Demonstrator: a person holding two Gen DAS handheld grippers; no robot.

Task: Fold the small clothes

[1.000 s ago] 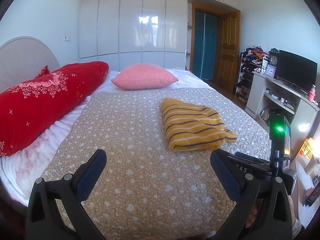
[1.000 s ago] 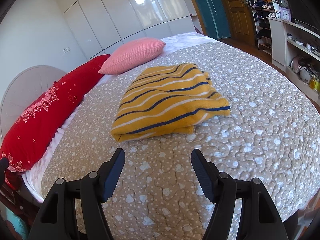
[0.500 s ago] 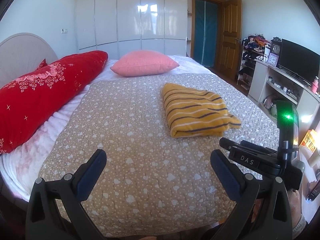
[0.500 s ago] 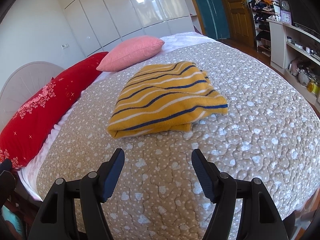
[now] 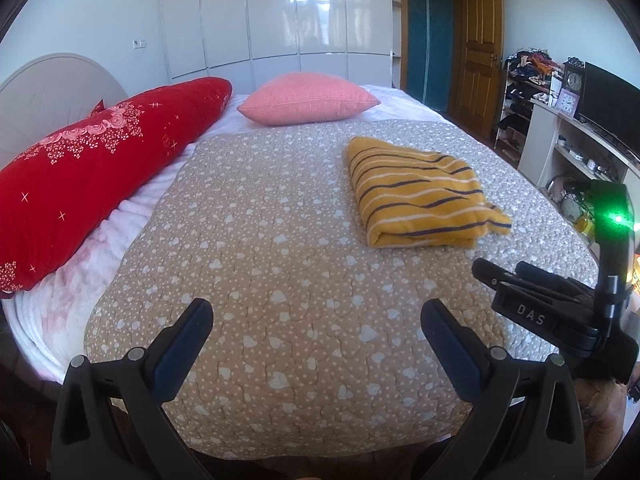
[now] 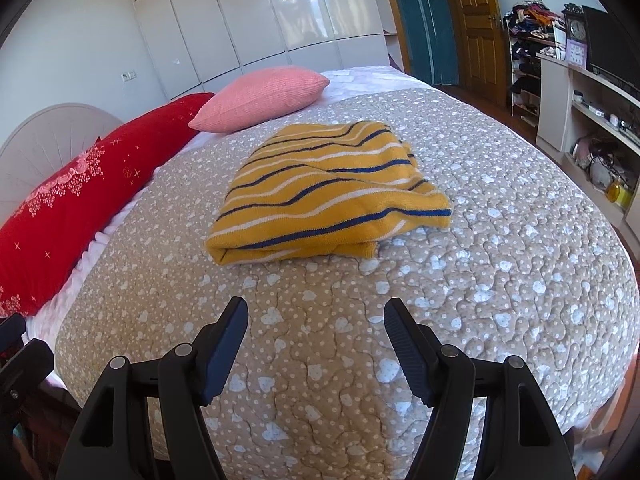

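A yellow garment with blue and white stripes lies folded in a neat rectangle on the beige heart-patterned quilt. It also shows in the right wrist view, at the middle of the bed. My left gripper is open and empty, held above the quilt's near edge, well short and left of the garment. My right gripper is open and empty, a short way in front of the garment. The right gripper's body shows at the lower right of the left wrist view.
A long red pillow and a pink pillow lie at the head of the bed. A white shelf unit with a TV and clocks stands to the right. A wooden door and white wardrobe are behind.
Both grippers have drawn back and risen a little from the bed, so the garment looks farther away. The garment has not moved. Both stay open.
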